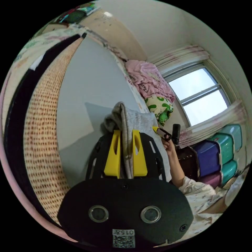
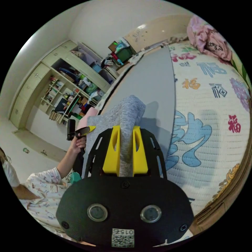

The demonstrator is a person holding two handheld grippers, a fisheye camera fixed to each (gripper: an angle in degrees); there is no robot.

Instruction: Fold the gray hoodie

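The gray hoodie (image 1: 136,120) hangs lifted above the gray sheet (image 1: 97,78) on the bed (image 2: 210,105). The left gripper (image 1: 125,134) is clamped on its fabric; the right gripper (image 2: 125,131) pinches another bunch, both jaws pressing.

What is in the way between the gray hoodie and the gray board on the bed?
Nothing visible. Both the left gripper and right gripper hold the gray hoodie above the bare gray board.
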